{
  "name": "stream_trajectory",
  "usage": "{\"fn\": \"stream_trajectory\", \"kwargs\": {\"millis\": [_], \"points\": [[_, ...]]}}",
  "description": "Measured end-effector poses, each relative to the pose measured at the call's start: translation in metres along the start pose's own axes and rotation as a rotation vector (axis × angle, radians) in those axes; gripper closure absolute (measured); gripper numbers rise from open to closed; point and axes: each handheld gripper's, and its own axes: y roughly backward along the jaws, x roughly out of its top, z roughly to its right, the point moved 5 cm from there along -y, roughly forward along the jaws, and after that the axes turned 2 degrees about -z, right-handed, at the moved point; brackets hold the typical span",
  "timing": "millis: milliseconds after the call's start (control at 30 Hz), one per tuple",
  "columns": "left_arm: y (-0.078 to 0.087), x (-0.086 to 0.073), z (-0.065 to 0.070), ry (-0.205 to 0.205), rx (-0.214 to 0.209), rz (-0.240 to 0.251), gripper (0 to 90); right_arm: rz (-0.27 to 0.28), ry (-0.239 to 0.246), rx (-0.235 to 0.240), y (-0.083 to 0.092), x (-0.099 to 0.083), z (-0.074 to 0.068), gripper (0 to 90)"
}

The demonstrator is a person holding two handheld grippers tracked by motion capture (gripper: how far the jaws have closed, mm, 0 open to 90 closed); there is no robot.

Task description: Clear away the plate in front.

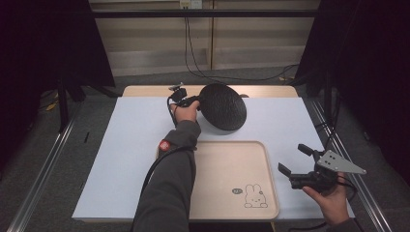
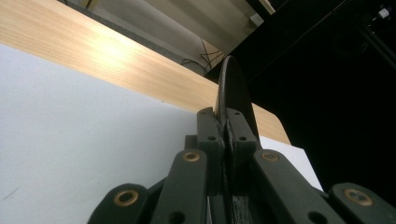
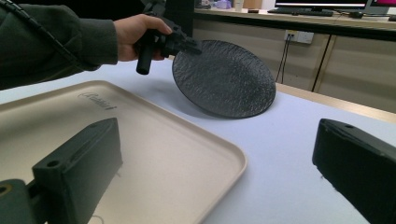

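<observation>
Left gripper clamps the rim of the black plate, tilted above the table. Right gripper jaws wide, nothing held, beside the tray.

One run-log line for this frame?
left gripper: shut on round black textured plate, tilted, rim-held | right gripper: open, empty | beige tray: empty

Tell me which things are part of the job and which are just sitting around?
Part of the job:
- black plate, tilted, pinched at its rim by the left gripper
- left gripper

Just there:
- beige tray with a bunny drawing, nothing on it
- right gripper, fingers apart, holding nothing
- white table
</observation>
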Motion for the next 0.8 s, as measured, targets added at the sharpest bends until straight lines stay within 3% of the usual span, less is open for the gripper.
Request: {"fn": "stream_trajectory", "kwargs": {"millis": [167,333,533,800], "points": [[0.005,0.005,0.001,0.002,0.015,-0.015,86.6,0.0,0.006,0.008,0.0,-0.001,-0.001,0.0],[0.014,0.015,0.006,-0.036,0.018,-0.014,85.6,-0.004,0.022,0.02,0.0,-0.002,-0.003,0.0],[0.026,0.024,0.01,-0.049,0.027,-0.016,85.7,0.003,0.011,0.033,0.0,-0.003,-0.001,0.0],[0.042,0.034,0.015,-0.057,0.022,-0.014,85.6,0.006,0.019,0.015,-0.001,-0.003,0.001,0.0]]}}
